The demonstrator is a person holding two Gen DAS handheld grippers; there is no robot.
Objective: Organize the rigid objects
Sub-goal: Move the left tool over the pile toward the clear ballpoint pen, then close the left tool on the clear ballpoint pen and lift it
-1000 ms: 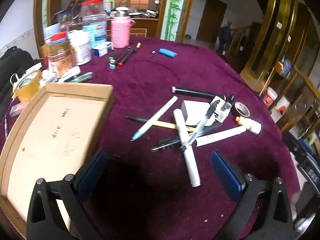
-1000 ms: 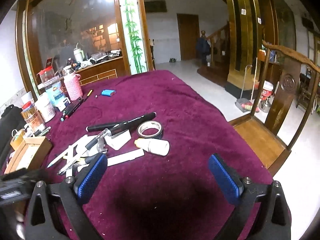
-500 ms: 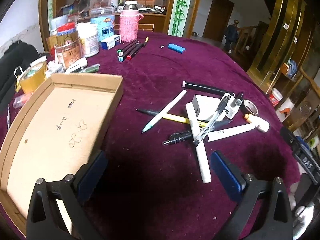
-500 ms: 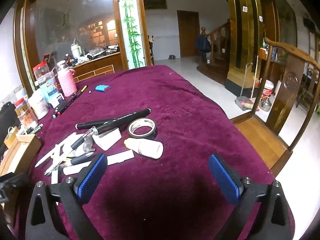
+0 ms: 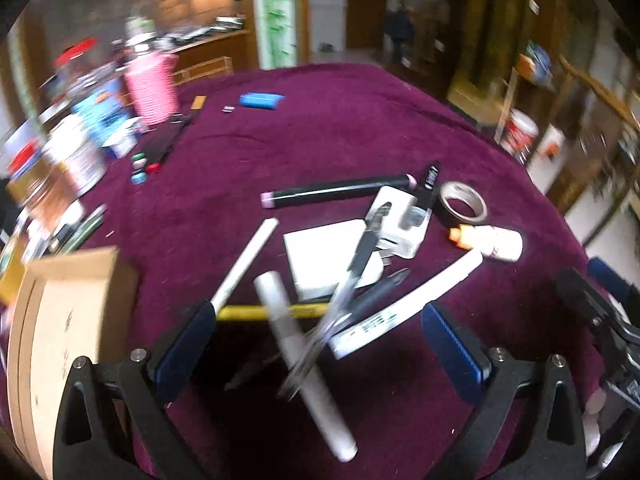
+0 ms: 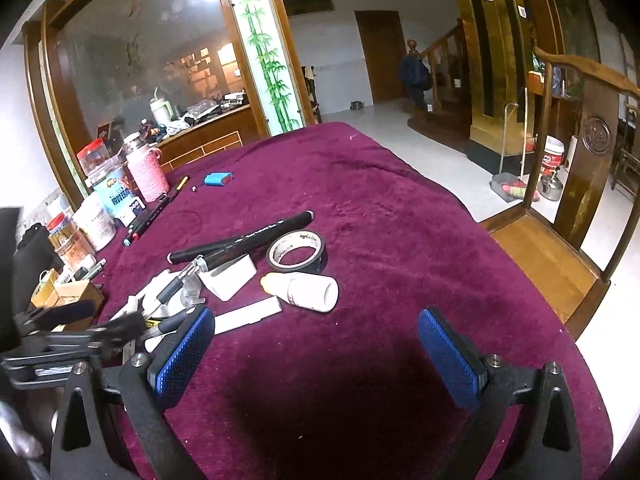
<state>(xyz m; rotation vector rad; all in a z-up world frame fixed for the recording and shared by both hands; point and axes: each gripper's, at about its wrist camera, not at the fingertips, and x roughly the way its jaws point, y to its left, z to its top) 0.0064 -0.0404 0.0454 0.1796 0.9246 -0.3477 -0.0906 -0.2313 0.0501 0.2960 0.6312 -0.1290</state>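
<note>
A maroon velvet tablecloth (image 6: 400,208) covers the whole table and carries everything else. At its left edge lies an open cardboard box (image 5: 60,328), shallow and bare inside, with jars and a pink knitted bottle (image 6: 146,174) ranked behind it. The left gripper (image 5: 316,344) hangs low over the heap of stationery, its blue-padded jaws spread wide with nothing between the pads; beneath it a white marker (image 5: 300,360) crosses a yellow pencil (image 5: 256,313), though motion blur smears this view. The right gripper (image 6: 316,356) sits nearer the table's front edge over bare cloth, jaws likewise wide apart and empty. Ahead of it lie a long black marker (image 6: 244,238), a white flat strip (image 6: 248,315), a roll of black tape (image 6: 298,250) and, just beside the tape, a small white bottle (image 6: 308,292) with an orange tip on its side. Farther back rests a blue lighter (image 6: 218,179).
</note>
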